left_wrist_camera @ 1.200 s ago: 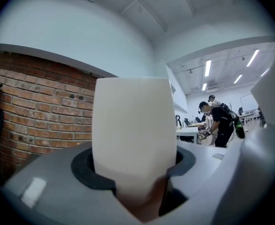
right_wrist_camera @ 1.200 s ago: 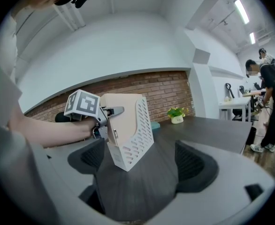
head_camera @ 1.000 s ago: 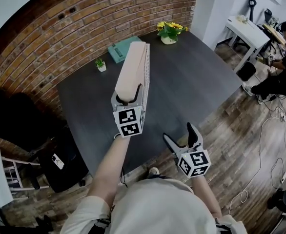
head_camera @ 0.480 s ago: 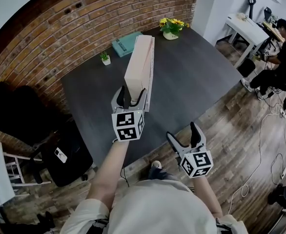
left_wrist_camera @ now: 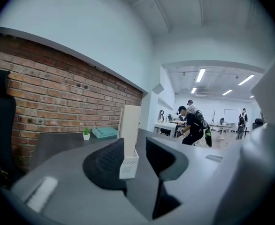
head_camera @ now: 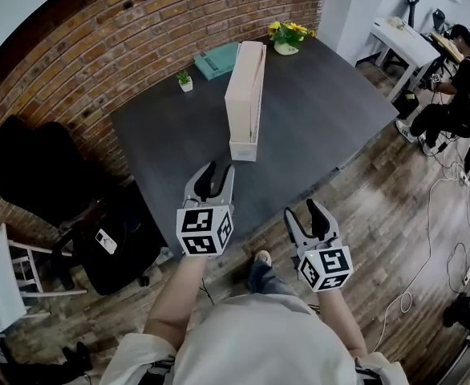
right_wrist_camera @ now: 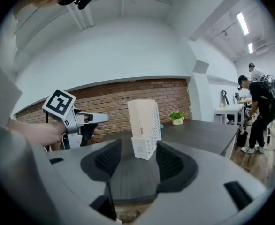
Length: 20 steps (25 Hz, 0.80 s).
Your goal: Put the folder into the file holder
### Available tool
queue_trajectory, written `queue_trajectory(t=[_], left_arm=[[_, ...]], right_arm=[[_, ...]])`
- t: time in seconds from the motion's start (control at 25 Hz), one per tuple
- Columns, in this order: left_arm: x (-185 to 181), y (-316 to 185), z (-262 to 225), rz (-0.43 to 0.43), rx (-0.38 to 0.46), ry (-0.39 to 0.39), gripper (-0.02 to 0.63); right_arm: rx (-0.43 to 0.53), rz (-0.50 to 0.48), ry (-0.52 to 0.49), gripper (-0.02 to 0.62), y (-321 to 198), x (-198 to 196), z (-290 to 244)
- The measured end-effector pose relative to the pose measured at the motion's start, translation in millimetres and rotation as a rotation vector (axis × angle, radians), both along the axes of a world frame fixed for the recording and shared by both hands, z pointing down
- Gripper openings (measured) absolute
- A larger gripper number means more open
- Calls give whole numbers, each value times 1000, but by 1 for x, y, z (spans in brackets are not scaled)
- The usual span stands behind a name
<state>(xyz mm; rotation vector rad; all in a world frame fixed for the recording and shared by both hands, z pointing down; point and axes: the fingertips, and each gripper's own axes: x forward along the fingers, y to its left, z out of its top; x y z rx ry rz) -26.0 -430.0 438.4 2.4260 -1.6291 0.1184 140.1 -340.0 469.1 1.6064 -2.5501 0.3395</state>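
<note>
The folder (head_camera: 247, 79) is tucked upright in the white file holder (head_camera: 244, 148), which is parked around the middle of the dark desk (head_camera: 323, 111) with its short end turned toward the near edge. Nothing is touching it right now.

The left gripper (head_camera: 216, 175) is held just over the near edge of the desk, well short of the holder. Its jaws are released, and they've just been closing partway. Nothing is caught between them; only the far-off holder is seen through the gap.

Same deal for the right gripper (head_camera: 305, 217). It's held off the near edge, over the wooden floor (head_camera: 395, 215), jaws released and empty, also just been closing partway.

Further out, a little potted plant (head_camera: 185, 80) and a teal box (head_camera: 217, 59) are set along the far edge by the brick wall (head_camera: 99, 46). A pot of yellow flowers (head_camera: 287, 36) is placed at the far corner.
</note>
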Motion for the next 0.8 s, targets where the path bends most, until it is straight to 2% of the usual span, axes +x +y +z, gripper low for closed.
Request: queue_trajectory(t=[0.4,0.64,0.8], left_arm=[[-29,123,14,41,-26,31,41],[-51,191,28,36,-47,65,11],[-62,233,32,47,-61,69,11]], right_arm=[[51,30,31,63,84,-30,-10],[92,42,43,5,140,-48,-12],[95,32,49,5,179,-63,-12]])
